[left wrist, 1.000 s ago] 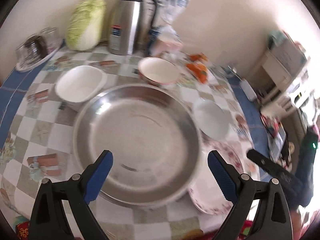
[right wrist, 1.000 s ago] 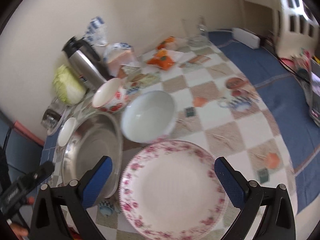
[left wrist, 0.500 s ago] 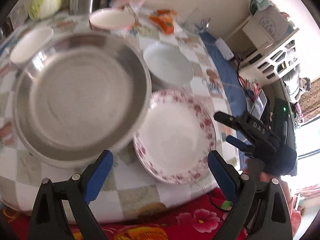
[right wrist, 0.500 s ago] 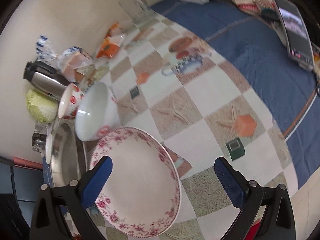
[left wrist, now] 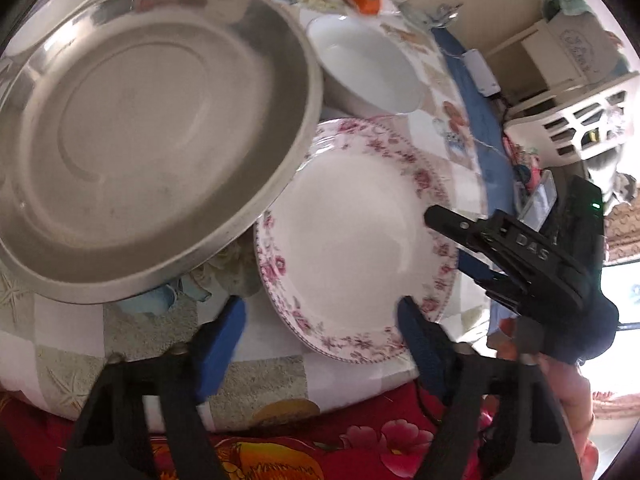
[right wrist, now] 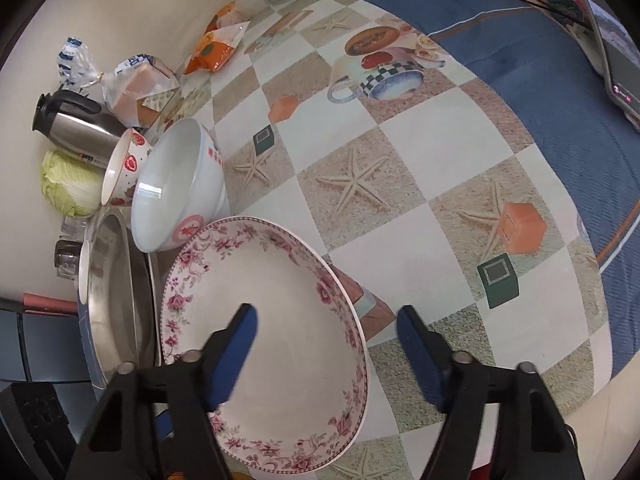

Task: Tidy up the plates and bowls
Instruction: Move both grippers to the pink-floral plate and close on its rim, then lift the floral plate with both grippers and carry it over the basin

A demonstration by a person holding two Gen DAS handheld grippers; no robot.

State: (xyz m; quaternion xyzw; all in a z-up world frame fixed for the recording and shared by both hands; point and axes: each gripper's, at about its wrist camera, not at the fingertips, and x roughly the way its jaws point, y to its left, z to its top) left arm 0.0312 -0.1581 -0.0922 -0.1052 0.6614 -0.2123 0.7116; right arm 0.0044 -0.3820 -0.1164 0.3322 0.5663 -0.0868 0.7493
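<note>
A white plate with a pink floral rim (left wrist: pixel 352 236) (right wrist: pixel 264 320) lies near the table's front edge, partly under the rim of a large steel basin (left wrist: pixel 144 120) (right wrist: pixel 116 300). My left gripper (left wrist: pixel 320 320) is open, its fingers straddling the plate's near rim. My right gripper (right wrist: pixel 326 328) is open with one finger over the plate and one outside its right rim; it shows in the left wrist view (left wrist: pixel 460 240). A plain white bowl (left wrist: pixel 364 68) (right wrist: pixel 176 192) and a red-patterned bowl (right wrist: pixel 124 168) stand behind.
A small white bowl (right wrist: pixel 84 268) sits behind the basin. A steel thermos (right wrist: pixel 72 124), cabbage (right wrist: pixel 68 184), snack bags (right wrist: pixel 216 44) and glasses stand along the wall. The checked tablecloth (right wrist: pixel 400 160) stretches right of the plate. The table edge (left wrist: pixel 280 396) is close below.
Both grippers have closed in on the floral plate. The left one came down to its near rim; the right one now straddles its right rim. Both jaws look narrower than before.
</note>
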